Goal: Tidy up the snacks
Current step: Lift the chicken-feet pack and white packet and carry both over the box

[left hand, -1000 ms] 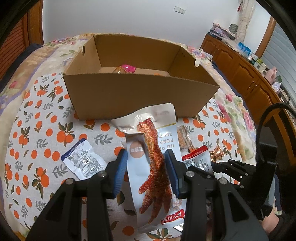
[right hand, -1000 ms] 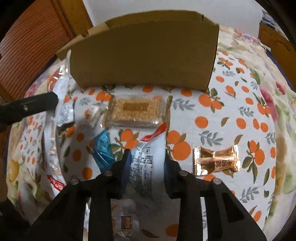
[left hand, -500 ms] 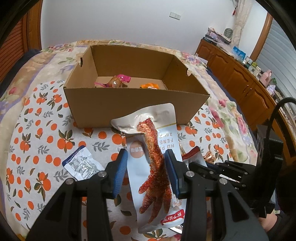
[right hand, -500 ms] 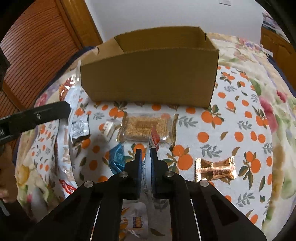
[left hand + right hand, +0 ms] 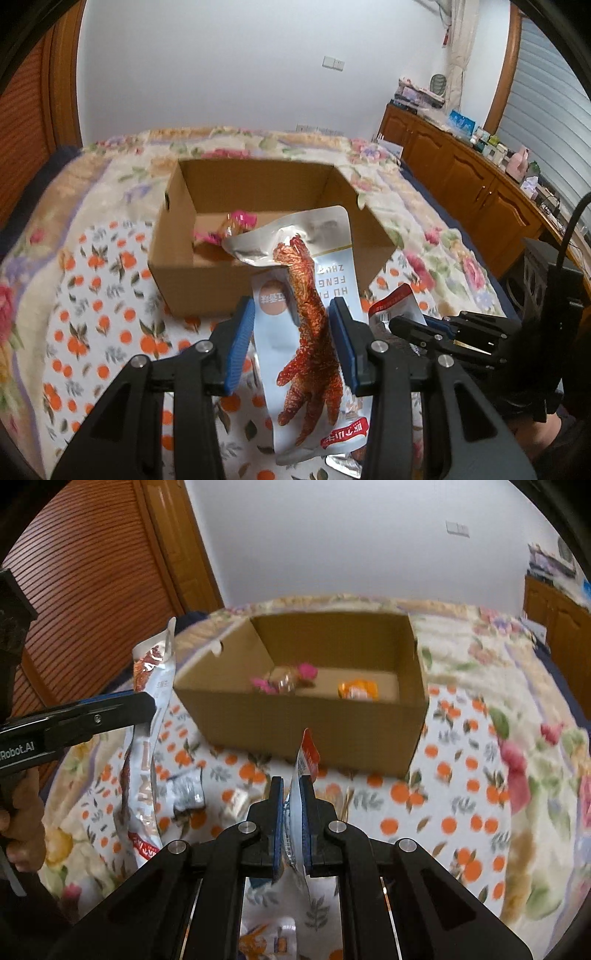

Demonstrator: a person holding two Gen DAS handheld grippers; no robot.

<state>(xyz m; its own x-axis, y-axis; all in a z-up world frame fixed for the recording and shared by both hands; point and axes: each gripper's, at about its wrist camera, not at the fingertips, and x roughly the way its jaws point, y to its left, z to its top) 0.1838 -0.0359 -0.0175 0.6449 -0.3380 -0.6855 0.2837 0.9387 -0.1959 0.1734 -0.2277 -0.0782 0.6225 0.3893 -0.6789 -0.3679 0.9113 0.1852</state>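
Left gripper (image 5: 291, 334) clamped on chicken-foot pouch (image 5: 310, 325) across its width; pouch long axis running along the jaws' pointing line, top end tipped fwd over the near wall of the cardboard box (image 5: 207, 288). Right gripper (image 5: 291, 812) pinched nearly together on thin red-and-white packet (image 5: 301, 775), held edge-on, red tip up and aimed at the box.

Key relation: box dead ahead of and below both grippers, open top facing up, long side across the view; near wall between jaws and cavity, so both loads need carrying fwd over that wall before release. Neither hand clearly nearer; pouch tip already overlapping the box rim in the left wrist view, so prob. left first. Risk, as judged: long pouch catching the near wall if lowered too soon.

In box: pink-wrapped snack (image 5: 284, 679) and orange packet (image 5: 358, 690) on the floor; plenty of room left.

Surface: bed w/ orange-print cloth (image 5: 461, 812) over floral quilt; soft, uneven. Loose on cloth: silver sachet (image 5: 188, 790), small pale sweet (image 5: 236, 801), more packets partly hidden under the right gripper.

Room: white wall, wood door at left, wood cabinets w/ clutter at right.
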